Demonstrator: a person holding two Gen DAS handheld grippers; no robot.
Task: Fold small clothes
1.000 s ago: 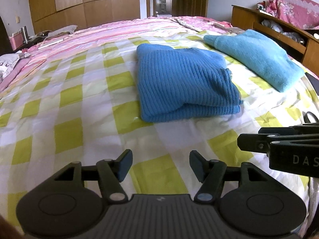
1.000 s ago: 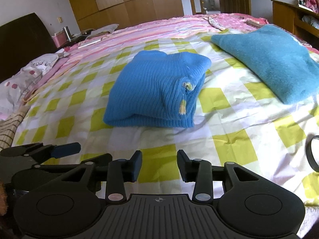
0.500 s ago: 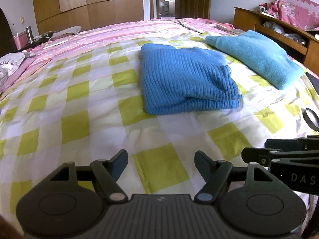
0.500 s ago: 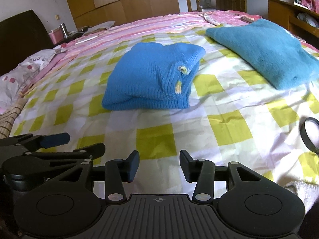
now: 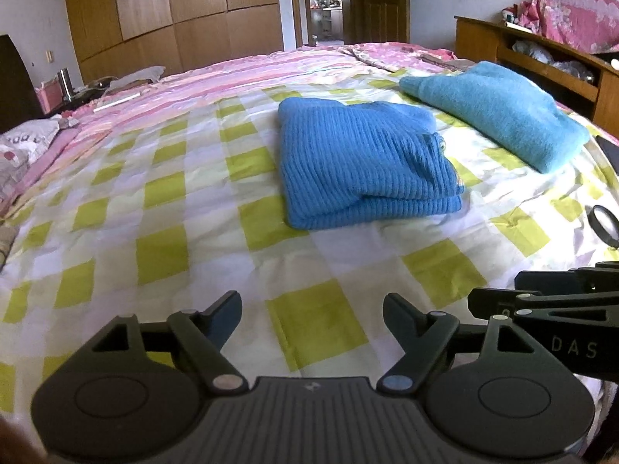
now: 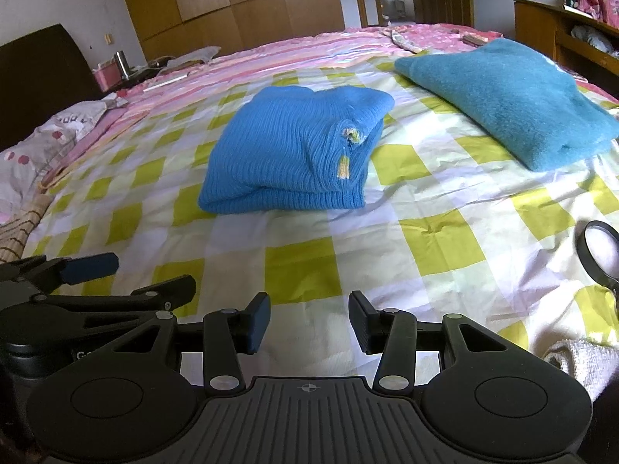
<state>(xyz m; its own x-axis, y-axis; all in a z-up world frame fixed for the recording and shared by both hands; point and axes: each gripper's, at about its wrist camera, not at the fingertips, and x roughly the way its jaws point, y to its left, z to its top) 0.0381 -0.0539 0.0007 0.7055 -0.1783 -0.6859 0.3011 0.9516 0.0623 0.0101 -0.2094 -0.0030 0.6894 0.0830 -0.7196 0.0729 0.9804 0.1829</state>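
Note:
A bright blue ribbed sweater (image 5: 359,162) lies folded in a neat rectangle in the middle of the checked bedsheet (image 5: 174,208); it also shows in the right wrist view (image 6: 294,154). My left gripper (image 5: 311,311) is open and empty, well short of the sweater near the bed's front. My right gripper (image 6: 308,319) is open and empty, also well back from the sweater. Each gripper shows at the edge of the other's view.
A folded teal fleece garment (image 5: 499,112) lies to the right of the sweater, also in the right wrist view (image 6: 506,96). A black magnifying glass (image 6: 599,255) and a white towel corner (image 6: 580,359) lie at the right. Pillows (image 6: 42,143) sit left; a wooden shelf (image 5: 541,54) stands right.
Both grippers have pulled back from the folded blue sweater, which now sits farther away. Both stay open and empty. The sweater has not moved.

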